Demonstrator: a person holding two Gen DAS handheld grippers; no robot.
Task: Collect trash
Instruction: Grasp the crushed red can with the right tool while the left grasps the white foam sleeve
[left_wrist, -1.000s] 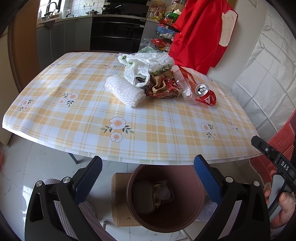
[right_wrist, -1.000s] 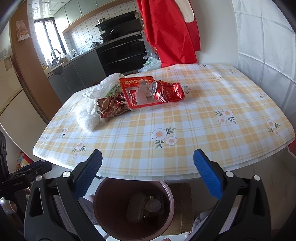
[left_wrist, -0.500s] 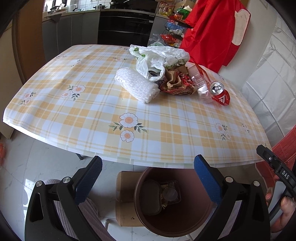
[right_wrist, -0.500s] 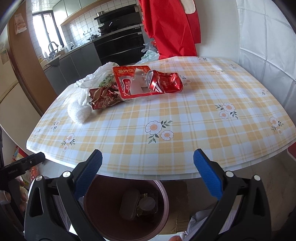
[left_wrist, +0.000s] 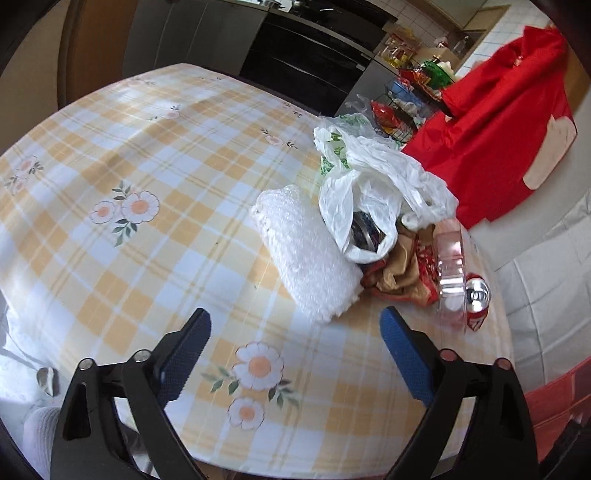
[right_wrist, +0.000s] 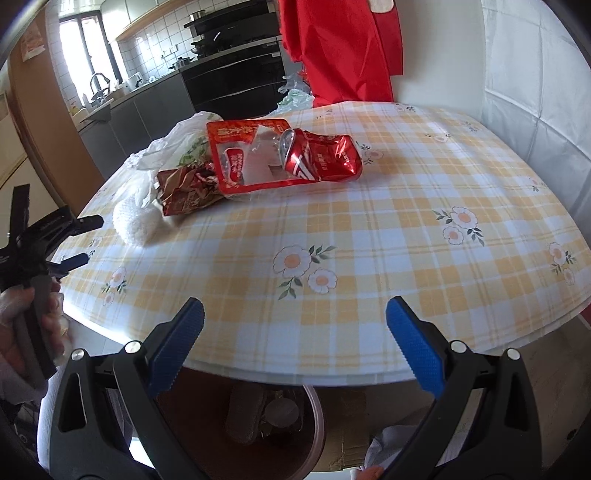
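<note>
Two grippers empty | left gripper (left_wrist: 295, 325) closing, nothing between, foam roll (left_wrist: 306, 254) at 12 | right gripper (right_wrist: 293, 319) wide open, can (right_wrist: 319, 157) at 12

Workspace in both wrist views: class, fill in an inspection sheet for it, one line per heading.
Surface: yellow-checked floral tablecloth on table.
Job's things: white bubble-wrap roll, white plastic bag, crumpled brown wrapper, red clear-window pouch, crushed red can, piled together; brown bin below table edge, already holding trash.
Clutter: nothing seen.
Grippers: left gripper closing, nothing between; right gripper open, empty.
Cables: nothing seen.
Surroundings: red cloth, kitchen counter.
</note>
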